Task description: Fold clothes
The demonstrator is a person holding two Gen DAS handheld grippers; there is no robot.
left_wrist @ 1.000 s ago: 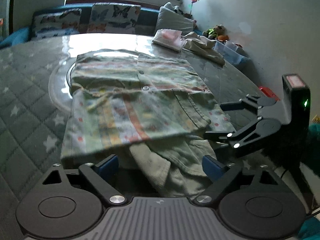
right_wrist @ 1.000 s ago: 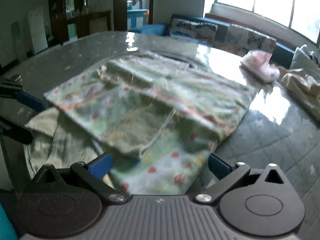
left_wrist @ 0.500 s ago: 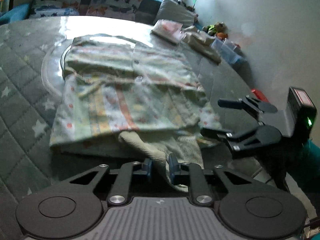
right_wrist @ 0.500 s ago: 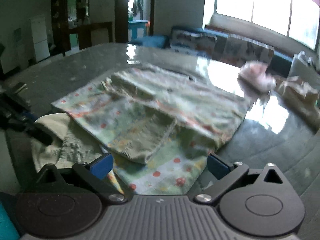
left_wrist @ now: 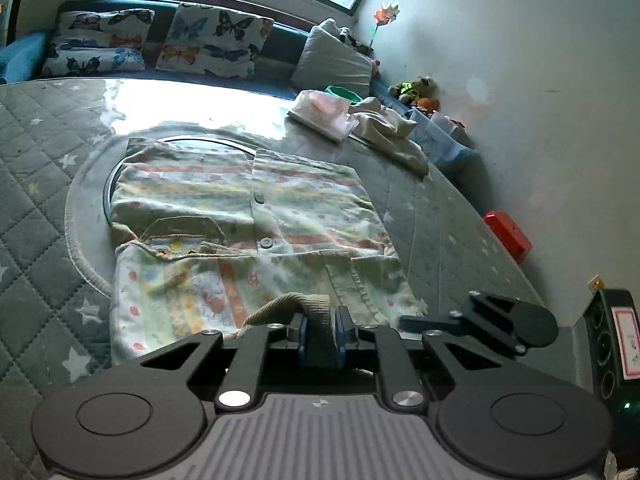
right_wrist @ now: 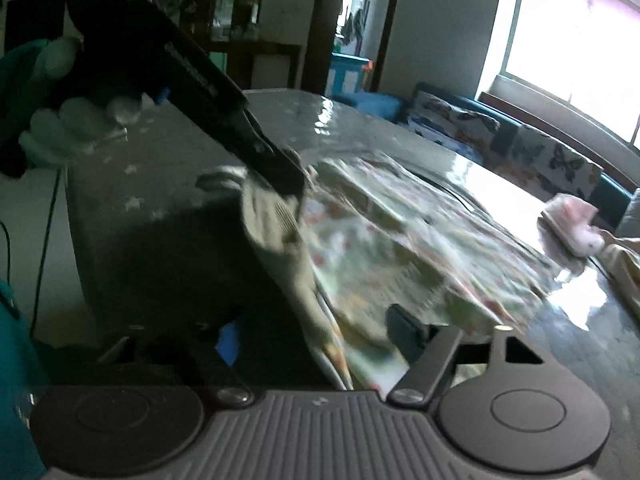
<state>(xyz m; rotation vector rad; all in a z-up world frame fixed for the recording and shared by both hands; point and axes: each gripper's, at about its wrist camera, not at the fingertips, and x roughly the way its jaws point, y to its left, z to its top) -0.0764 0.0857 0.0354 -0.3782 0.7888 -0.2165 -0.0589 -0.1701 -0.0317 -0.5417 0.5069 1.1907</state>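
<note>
A pale green children's jacket (left_wrist: 256, 216) with striped, flowered panels and buttons lies partly folded on the quilted grey table (left_wrist: 36, 168). My left gripper (left_wrist: 320, 336) is shut on its ribbed khaki cuff (left_wrist: 308, 304) and holds the sleeve lifted over the jacket's near edge. It shows in the right wrist view (right_wrist: 280, 176) with the sleeve (right_wrist: 280, 236) hanging from it. My right gripper (right_wrist: 316, 338) has its jaws apart around the jacket's lower hem (right_wrist: 360, 356), which lies between the pads. It also shows in the left wrist view (left_wrist: 404, 322), low at the right.
A folded pink garment (left_wrist: 324, 112) and a crumpled beige garment (left_wrist: 388, 132) lie at the table's far right. A red box (left_wrist: 508, 236) sits by the right edge. A sofa with butterfly cushions (left_wrist: 212, 44) runs behind the table.
My left gripper closed on the khaki cuff and lifted the sleeve up over the jacket. My right gripper moved in low so the hem lies between its jaws.
</note>
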